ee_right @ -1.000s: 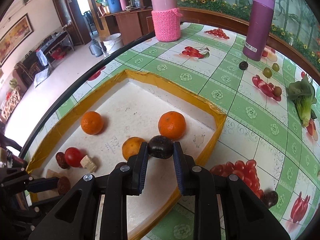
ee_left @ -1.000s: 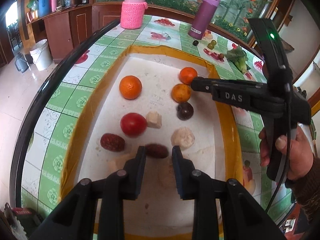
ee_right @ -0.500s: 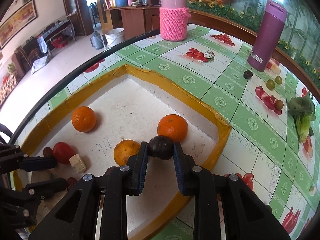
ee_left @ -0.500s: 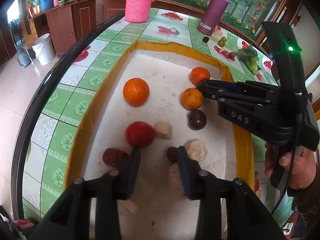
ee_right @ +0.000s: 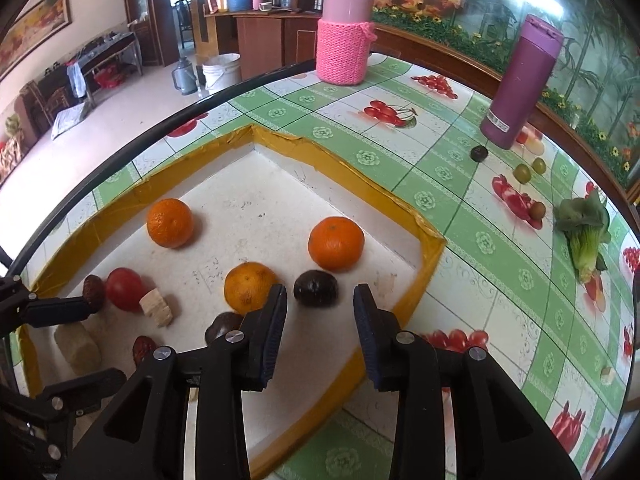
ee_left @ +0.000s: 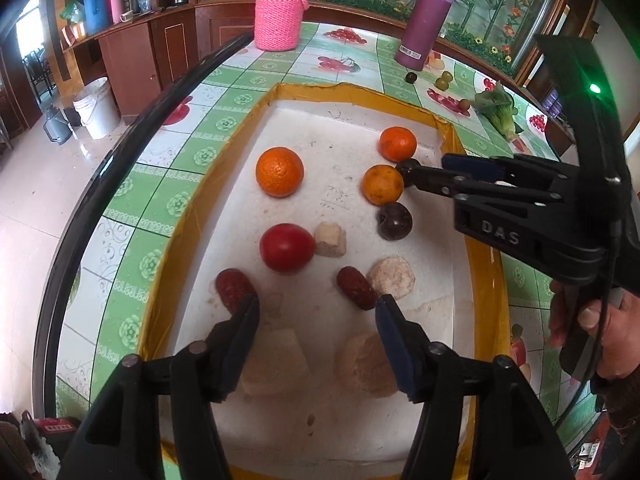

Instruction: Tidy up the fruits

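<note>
A white tray with a yellow rim (ee_left: 192, 216) (ee_right: 432, 248) holds three oranges (ee_left: 279, 171) (ee_right: 336, 243), a red tomato (ee_left: 286, 246), two dark plums, red dates and pale chunks. My right gripper (ee_right: 320, 300) is open, with a dark plum (ee_right: 316, 288) lying on the tray just ahead of its fingertips. Another dark plum (ee_left: 394, 221) lies nearer. My left gripper (ee_left: 316, 312) is open and empty over the near end. One red date (ee_left: 355, 288) lies by its right finger and another (ee_left: 234, 290) by its left finger.
On the green tiled table stand a pink knit-covered jar (ee_right: 345, 40) and a purple bottle (ee_right: 520, 84). Small loose fruits (ee_right: 478, 153) and a leafy green (ee_right: 584, 224) lie beyond the tray at the right. The table's edge curves at the left.
My right gripper has opened and let the dark plum down onto the tray beside the oranges. My left gripper has opened wider and drawn back; a date lies free by its right finger.
</note>
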